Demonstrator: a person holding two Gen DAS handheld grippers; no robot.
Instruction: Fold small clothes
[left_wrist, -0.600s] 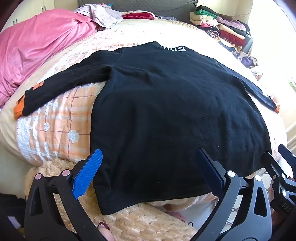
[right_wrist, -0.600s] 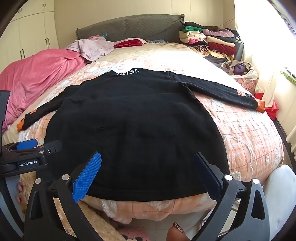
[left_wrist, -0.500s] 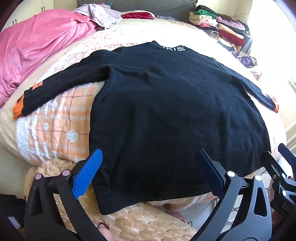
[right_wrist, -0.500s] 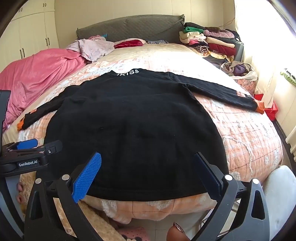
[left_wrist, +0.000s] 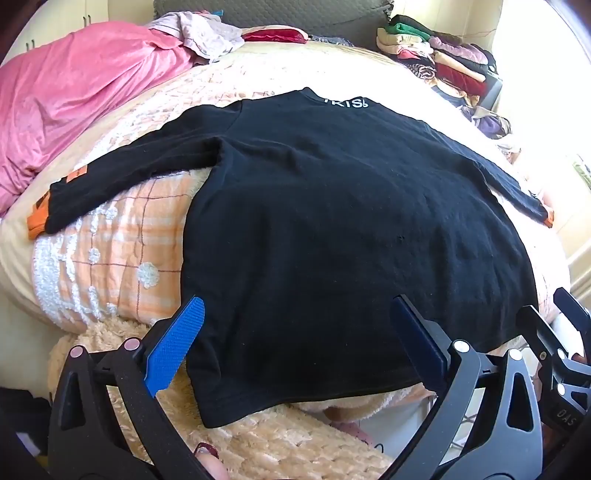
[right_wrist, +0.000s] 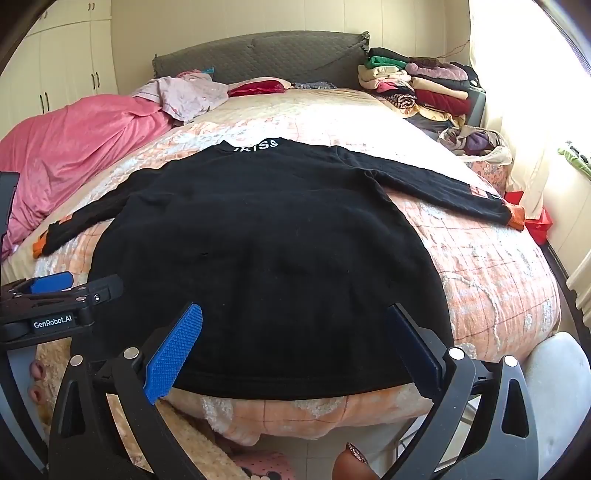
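1. Only the right wrist view shows the wardrobe (right_wrist: 66, 70).
2. The black shirt (left_wrist: 332, 229) lies flat on the bed (right_wrist: 491, 280), beyond the wide-open, empty left claw (left_wrist: 295, 343) and right claw (right_wrist: 291, 350).

A wide bed with a peach-and-white checked quilted cover (right_wrist: 491, 273) carries a black long-sleeved top with orange cuffs (right_wrist: 266, 251), spread flat with both sleeves out. A crumpled pink satin duvet (right_wrist: 74, 147) lies along one side, and a pale lilac garment (right_wrist: 192, 94) and a red cushion (right_wrist: 258, 86) lie near the grey padded headboard (right_wrist: 266, 59).
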